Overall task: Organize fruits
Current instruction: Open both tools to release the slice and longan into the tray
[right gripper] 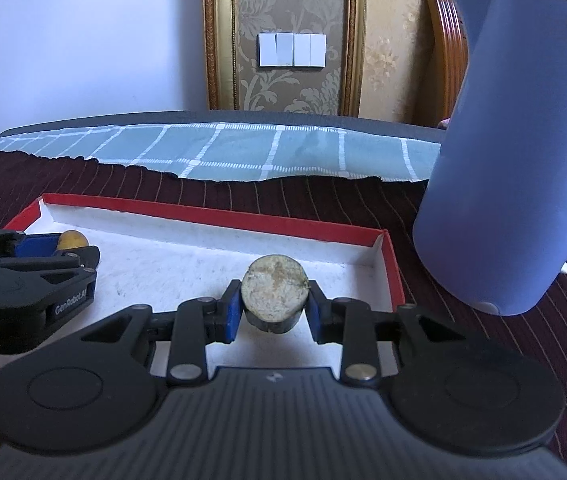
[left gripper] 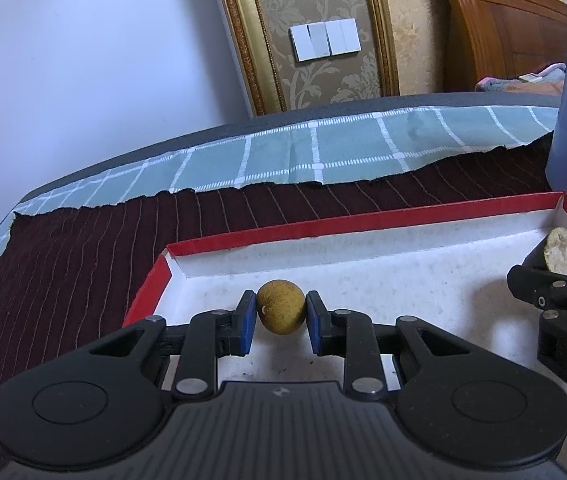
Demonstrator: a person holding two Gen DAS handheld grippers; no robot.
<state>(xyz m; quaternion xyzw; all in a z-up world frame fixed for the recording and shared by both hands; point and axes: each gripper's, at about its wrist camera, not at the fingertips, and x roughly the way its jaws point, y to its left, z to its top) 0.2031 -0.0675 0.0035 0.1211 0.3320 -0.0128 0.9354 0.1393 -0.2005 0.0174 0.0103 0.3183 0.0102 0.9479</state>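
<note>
While both fruits hang over the red-rimmed box (left gripper: 243, 236), the step in hand reads as placement.

Item 1: left gripper (left gripper: 279, 314), jaws clenched on a round yellow-brown fruit (left gripper: 281, 306), low centre of the left view, above the white box floor.

Item 2: right gripper (right gripper: 273, 306), jaws grasping a cut-faced fruit piece (right gripper: 275, 288), possibly a dark-skinned half, centre of the right view.

Item 3: blue kettle (right gripper: 523, 184), right of frame, beside the box.

Next move: lower each, then ease the jaws apart, keeping the two well separated.
</note>
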